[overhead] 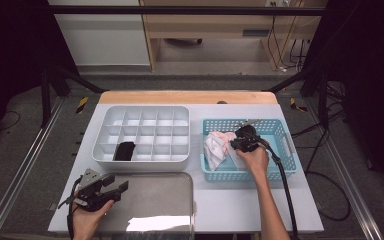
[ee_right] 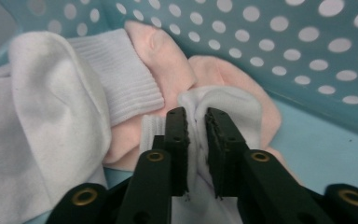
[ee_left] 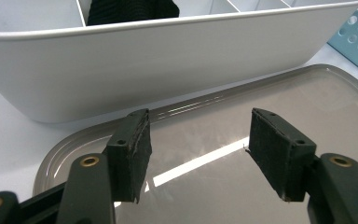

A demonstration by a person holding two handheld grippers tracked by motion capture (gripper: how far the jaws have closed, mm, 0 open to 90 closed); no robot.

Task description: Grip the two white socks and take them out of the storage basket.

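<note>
White tabletop (overhead: pixel 240 200) w/ a blue basket (overhead: pixel 290 150) at right: right hand-held gripper (ee_right: pixel 196 140) is clenched on a white sock's (ee_right: pixel 223 105) fold inside it. Sock's soft, light, prob. droops; grip mid-fold. Left hand-held gripper (ee_left: pixel 198 156) hangs released over the metal tray (ee_left: pixel 317 107).

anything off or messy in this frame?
Nothing damaged or spilled. The socks lie in a loose heap at the left end of the blue basket, and the right claw pinches a white one. The left claw hangs open over the metal tray.
</note>
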